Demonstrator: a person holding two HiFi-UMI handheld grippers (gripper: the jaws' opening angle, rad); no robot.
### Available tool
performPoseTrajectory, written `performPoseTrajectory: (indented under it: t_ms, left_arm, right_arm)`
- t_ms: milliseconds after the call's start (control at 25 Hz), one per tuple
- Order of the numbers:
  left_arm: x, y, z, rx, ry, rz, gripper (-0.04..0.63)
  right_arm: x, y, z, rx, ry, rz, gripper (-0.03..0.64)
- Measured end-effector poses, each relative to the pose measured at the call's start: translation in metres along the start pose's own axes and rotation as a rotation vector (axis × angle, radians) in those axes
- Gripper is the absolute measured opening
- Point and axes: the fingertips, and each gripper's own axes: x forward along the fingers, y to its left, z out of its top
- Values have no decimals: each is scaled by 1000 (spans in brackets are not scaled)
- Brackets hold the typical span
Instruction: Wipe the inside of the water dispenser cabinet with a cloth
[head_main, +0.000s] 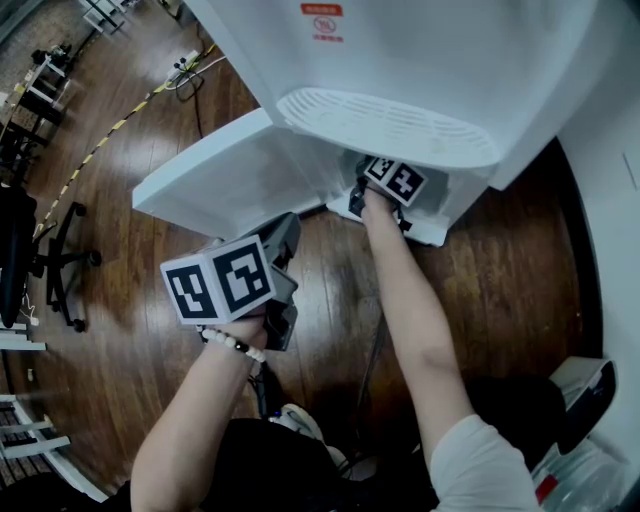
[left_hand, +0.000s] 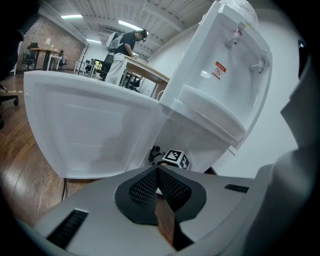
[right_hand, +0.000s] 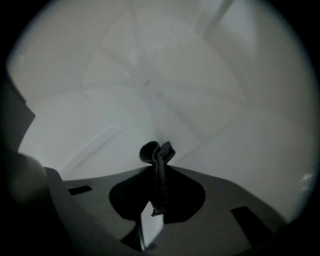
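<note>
Dark cloth (right_hand: 158, 152) is pinched in your right gripper (right_hand: 156, 175), bunched at 12 o'clock past its jaws, inside the white cabinet (right_hand: 150, 75). Your left gripper (left_hand: 159, 172), jaws pressed together and empty, hangs outside, with the open door (left_hand: 90, 125) at its 10 o'clock.

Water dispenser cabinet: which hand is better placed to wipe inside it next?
Right. The right gripper is inside the white plastic cabinet, shut on the dark crumpled cloth and facing its pale walls. The left gripper hangs outside by the open white door, shut and empty.
</note>
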Motion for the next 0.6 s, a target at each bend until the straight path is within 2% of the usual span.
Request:
performPoseTrajectory:
  t_ms: [80,280,440,600]
  left_arm:
    - [-1,-2,0,2,-2,-4,-6]
    - [-6,-7,2,9,-13,-11,-6]
    - [-9,-7,5,8,-21,-12,-6]
    - [-12,-8,6,7,-26,-14,-6]
  right_arm:
    - [-3,-1,-6,68,29,6,44]
    - [-12,-5,-7,52,16,-15,44]
    - [-33,15,43,-54,-191,30,44]
    - [-55,37,80,-99,-322,74,44]
